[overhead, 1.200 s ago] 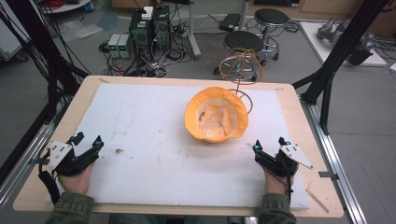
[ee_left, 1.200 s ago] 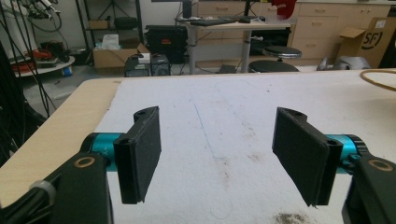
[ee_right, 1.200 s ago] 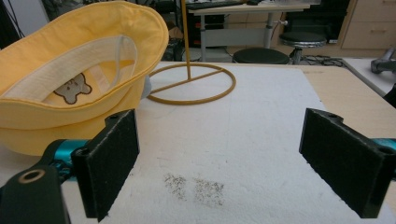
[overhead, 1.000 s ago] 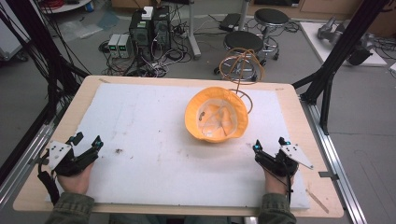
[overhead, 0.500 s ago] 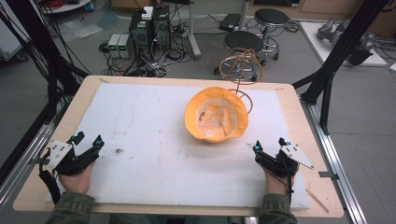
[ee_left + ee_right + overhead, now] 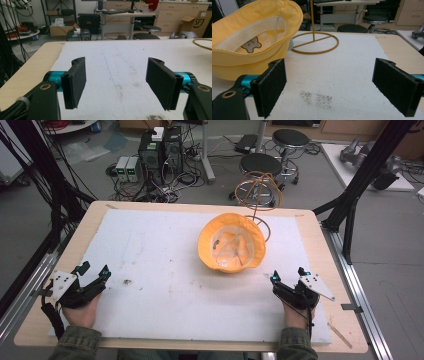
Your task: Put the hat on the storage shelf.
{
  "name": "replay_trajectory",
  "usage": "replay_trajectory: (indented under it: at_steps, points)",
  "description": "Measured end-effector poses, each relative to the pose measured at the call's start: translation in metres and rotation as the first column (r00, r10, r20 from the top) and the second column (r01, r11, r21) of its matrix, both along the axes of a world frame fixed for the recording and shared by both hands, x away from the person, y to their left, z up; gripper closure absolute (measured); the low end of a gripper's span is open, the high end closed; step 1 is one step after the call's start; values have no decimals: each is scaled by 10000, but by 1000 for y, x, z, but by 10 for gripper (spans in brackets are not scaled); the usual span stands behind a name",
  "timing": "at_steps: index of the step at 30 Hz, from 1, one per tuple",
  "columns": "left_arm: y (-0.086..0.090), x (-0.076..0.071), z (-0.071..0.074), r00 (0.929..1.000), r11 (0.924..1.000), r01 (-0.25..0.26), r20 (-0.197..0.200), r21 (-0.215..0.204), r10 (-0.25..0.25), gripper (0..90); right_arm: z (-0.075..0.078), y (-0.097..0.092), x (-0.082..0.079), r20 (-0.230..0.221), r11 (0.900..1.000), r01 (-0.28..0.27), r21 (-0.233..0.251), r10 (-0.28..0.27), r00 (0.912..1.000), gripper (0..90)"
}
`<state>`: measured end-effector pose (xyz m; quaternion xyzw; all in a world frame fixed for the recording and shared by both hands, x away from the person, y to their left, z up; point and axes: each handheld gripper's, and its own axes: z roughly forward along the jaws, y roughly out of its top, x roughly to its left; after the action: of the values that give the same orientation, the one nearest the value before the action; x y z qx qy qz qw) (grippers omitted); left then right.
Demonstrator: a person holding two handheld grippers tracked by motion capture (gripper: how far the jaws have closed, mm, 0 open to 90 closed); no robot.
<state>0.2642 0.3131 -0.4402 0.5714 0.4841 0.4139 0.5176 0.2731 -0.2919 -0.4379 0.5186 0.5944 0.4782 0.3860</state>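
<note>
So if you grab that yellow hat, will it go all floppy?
Probably, yes. The yellow hat looks like soft cloth, and its brim already bends unevenly, so it would likely sag. It seems light and should slide easily if pushed. Lying upside down like a bowl, it is unlikely to roll.

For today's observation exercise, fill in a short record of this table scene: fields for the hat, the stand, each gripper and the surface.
hat: yellow hat, lying upside down, inside facing up, a bear patch inside
stand: wire stand with a ring base, just behind the hat
left gripper: left gripper, jaws open, at the near left of the table, holding nothing
right gripper: right gripper, jaws open, near right, just short of the hat
surface: white mat on a wooden table, with dark smudges
</note>
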Motion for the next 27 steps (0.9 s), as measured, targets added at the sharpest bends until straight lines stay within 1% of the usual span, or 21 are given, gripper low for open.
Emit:
replay_trajectory:
  at_steps: [1,2,3,4,5,6,7,9,11,14,15,16,18,19,22,23,24,25,26,27]
  points:
    - [0,0,0,10000,10000,21,-11,4,-21,328,0,0,0,-17,10000,-33,42,33,10000,109]
    - [0,0,0,10000,10000,21,-11,4,-21,328,1,1,0,80,9999,-81,96,80,9999,109]
    - [0,0,0,10000,10000,44,-24,-57,-44,328,2,1,0,244,9996,-183,211,177,9995,109]
    - [0,0,0,10000,10000,44,-24,-57,-44,329,4,2,1,559,9993,-332,197,321,9979,109]
    - [0,0,0,10000,9999,59,-16,-98,-59,328,7,3,2,702,9989,-449,150,438,9966,109]
    - [1,0,1,10000,9999,83,-13,-148,-83,328,7,3,2,702,9989,-449,150,438,9966,109]
    - [1,0,1,10000,9998,85,-5,-165,-85,325,18,8,6,945,9966,-810,133,794,9924,122]
    - [1,0,2,9999,9998,76,92,-205,-75,324,29,15,8,1318,9926,-1178,294,1130,9848,137]
    - [0,0,1,9999,9998,107,51,-175,-106,324,40,23,13,1443,9878,-1530,294,1473,9785,135]
    - [0,0,1,9999,9997,126,45,-193,-125,324,53,35,21,1488,9816,-1895,237,1840,9716,121]
    - [0,0,2,9999,9997,128,73,-216,-126,324,57,39,24,1424,9801,-1977,183,1932,9708,120]
    - [0,0,2,9999,9997,128,73,-216,-126,324,61,43,26,1450,9785,-2060,51,2031,9684,120]
    - [0,-1,1,9999,9997,143,91,-206,-141,324,67,49,29,1491,9746,-2238,-17,2215,9637,119]
    - [0,-1,1,9999,9997,143,86,-187,-141,324,70,52,30,1446,9738,-2274,10,2249,9636,119]
    - [1,-1,1,9998,9997,159,114,-182,-157,324,73,57,32,1458,9720,-2350,-2,2325,9616,116]
    - [1,0,1,9998,9998,158,123,-150,-156,324,75,62,35,1382,9692,-2463,-3,2440,9599,116]
    - [1,0,1,9998,9998,150,133,-145,-148,324,75,62,35,1382,9692,-2463,-3,2440,9599,116]
    - [1,1,1,9998,9998,168,105,-136,-167,324,77,68,37,1329,9657,-2596,12,2572,9572,115]
    - [1,1,1,9998,9998,172,102,-130,-170,324,77,68,37,1329,9657,-2596,12,2572,9572,115]
    - [0,2,0,9998,9998,177,70,0,-177,325,78,73,39,1188,9623,-2719,-3,2700,9555,115]
